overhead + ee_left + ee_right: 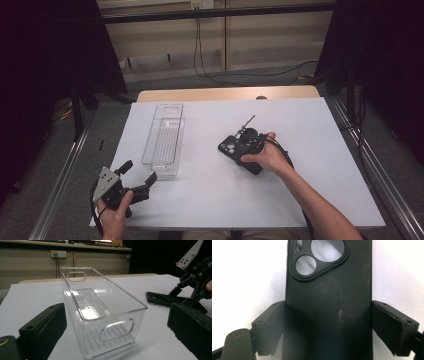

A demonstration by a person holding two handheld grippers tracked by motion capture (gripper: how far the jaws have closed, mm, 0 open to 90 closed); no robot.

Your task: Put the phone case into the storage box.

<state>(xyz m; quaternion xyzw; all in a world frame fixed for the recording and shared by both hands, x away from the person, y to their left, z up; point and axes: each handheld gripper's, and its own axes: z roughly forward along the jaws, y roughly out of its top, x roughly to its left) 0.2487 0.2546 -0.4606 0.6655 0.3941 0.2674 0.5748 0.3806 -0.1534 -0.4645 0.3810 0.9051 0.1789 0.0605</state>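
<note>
A clear plastic bin (164,137) stands empty on the white table top (310,165), left of centre. My left gripper (139,176) rests at the front left, its jaws open, aimed at the bin's near end (117,330) with nothing between them. A black phone case (229,146) lies flat, back up, right of the bin. My right gripper (241,149) points down over it. In the right gripper view both pads (273,325) sit against the long sides of the case (327,290). From the left gripper view the case (160,298) and the right gripper (197,282) lie off to the right.
The wooden table edge (225,93) shows beyond the white sheet, with a small dark object (261,97) on it. Metal rails (65,170) run along both sides of the table. Cables (250,75) trail over the floor behind.
</note>
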